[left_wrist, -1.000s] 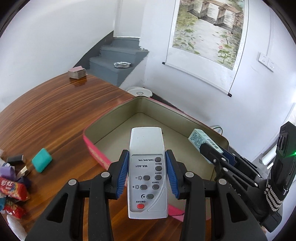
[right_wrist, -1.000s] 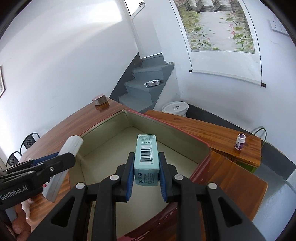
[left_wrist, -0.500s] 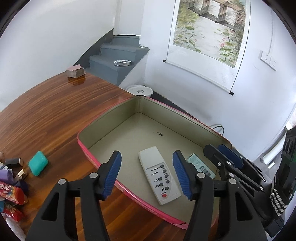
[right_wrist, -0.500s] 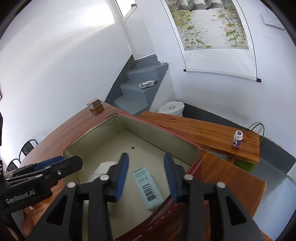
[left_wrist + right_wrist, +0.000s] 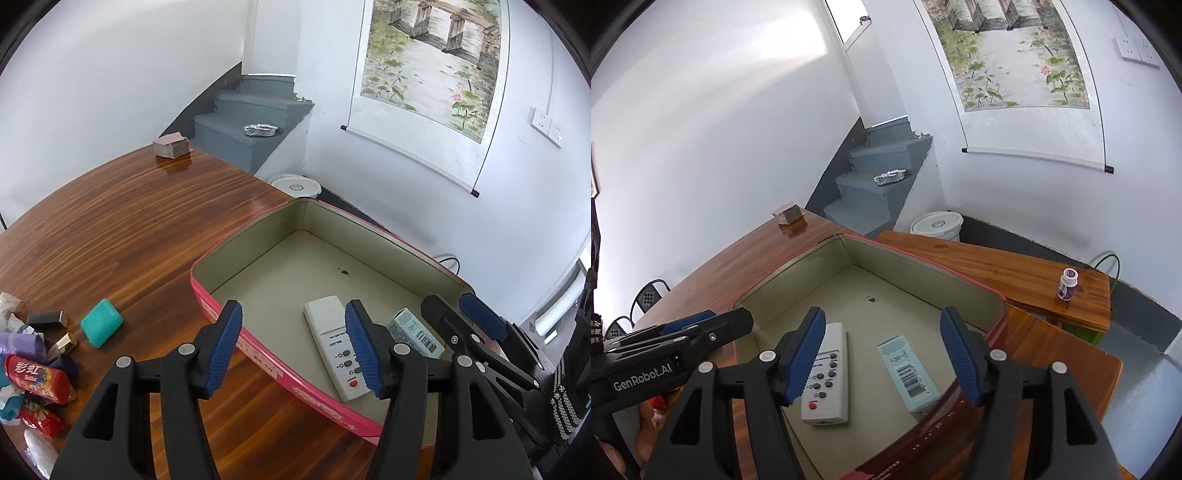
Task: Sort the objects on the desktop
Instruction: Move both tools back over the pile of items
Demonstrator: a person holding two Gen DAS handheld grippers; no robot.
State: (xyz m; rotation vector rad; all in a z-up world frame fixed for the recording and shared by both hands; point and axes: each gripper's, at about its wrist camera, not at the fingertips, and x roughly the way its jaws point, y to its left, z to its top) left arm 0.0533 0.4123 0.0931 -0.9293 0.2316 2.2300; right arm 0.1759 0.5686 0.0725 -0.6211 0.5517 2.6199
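Two items already sorted: white rectangular plastic remote control with grey buttons and a red one [image 5: 826, 376] and pale teal cardboard carton with a barcode [image 5: 909, 371], both lying flat and apart on the floor of the shallow pink-rimmed metal tin with a beige inside [image 5: 258, 229], toward the lower centre of both views. Left claw [image 5: 293, 347] spread and empty, poised over the tin's near rim with the remote showing past its right finger. Right claw [image 5: 884, 356] spread wider, jaws just opened further, nothing pinched, the carton lying loose below and between the fingers. Plenty left, by the look of it: at the left edge of the left view, on the glossy brown wooden tabletop [image 5: 129, 221], a teal rounded soap-like block [image 5: 101, 323], a small dark box with a metal end [image 5: 48, 319], a purple bundle [image 5: 22, 341], red printed snack wrappers [image 5: 37, 378] and crumpled white scraps, all outside the tin. Pile cut off by the frame edge, so full count unknown; wrapper print too small to read. Upper left, a small stack of pinkish cards or papers [image 5: 171, 144], nature uncertain. Part of the remote hidden behind the left claw's finger; near end of the carton hidden by the tin's wall in the right view.
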